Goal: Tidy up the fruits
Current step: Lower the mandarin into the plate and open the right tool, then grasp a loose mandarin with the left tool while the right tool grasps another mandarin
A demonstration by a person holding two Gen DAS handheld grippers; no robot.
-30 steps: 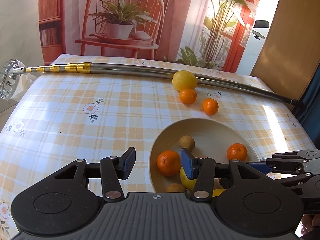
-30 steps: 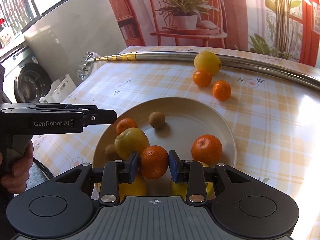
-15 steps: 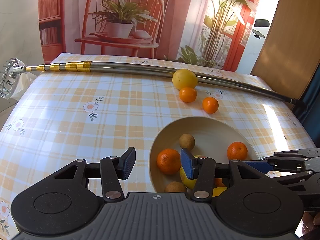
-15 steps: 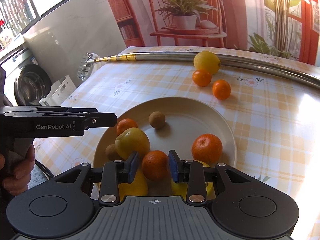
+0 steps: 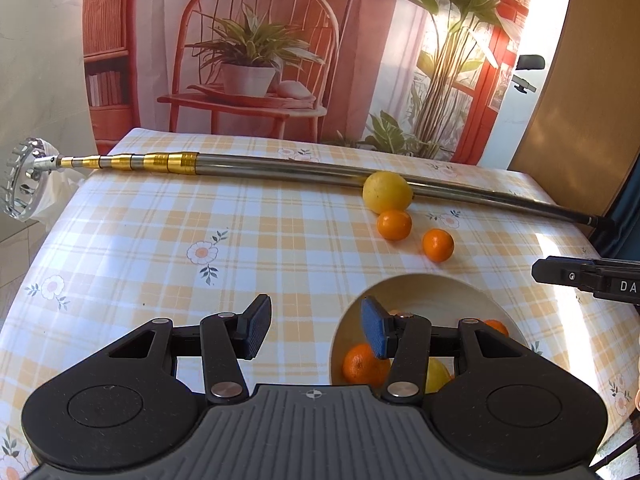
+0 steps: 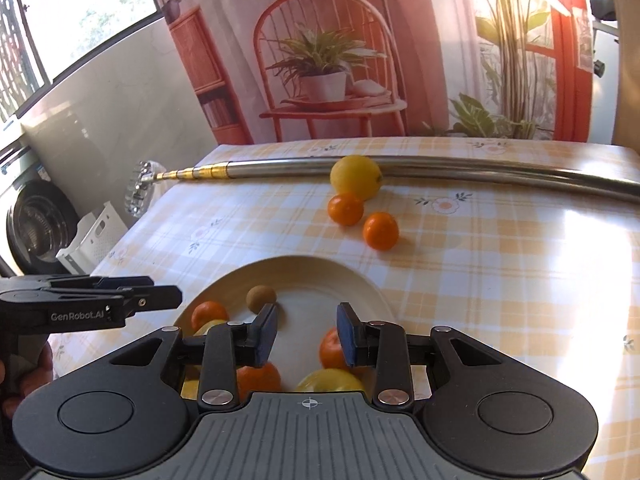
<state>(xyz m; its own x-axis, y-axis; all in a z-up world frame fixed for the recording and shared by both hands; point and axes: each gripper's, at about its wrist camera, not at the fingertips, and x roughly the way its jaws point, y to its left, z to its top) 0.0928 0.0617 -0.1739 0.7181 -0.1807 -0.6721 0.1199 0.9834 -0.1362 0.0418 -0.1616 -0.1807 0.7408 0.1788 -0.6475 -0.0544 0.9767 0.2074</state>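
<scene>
Your left gripper is partly open, pads well apart, and holds nothing; only checked tablecloth shows in the gap. Its left pad hangs over bare cloth and its right pad sits over the near left rim of the plate. One plate orange lies just below and beside that right pad, not touching it. Far ahead of the tool a metal pole runs across the table. Ahead and to the right, off the plate, is the lemon, which rests against the pole. The first loose orange is just in front of the lemon, and the second loose orange is near it on the right.

Your right gripper has a narrow gap between its pads with nothing gripped; bare plate shows between them. It hovers over the near part of the plate. A kiwi is just ahead of its left pad. An orange lies under the left finger, and a yellow fruit lies below the gap. Another orange sits beside the right pad; I can't tell whether they touch. The three loose fruits are well ahead of this tool, slightly right of centre.
</scene>
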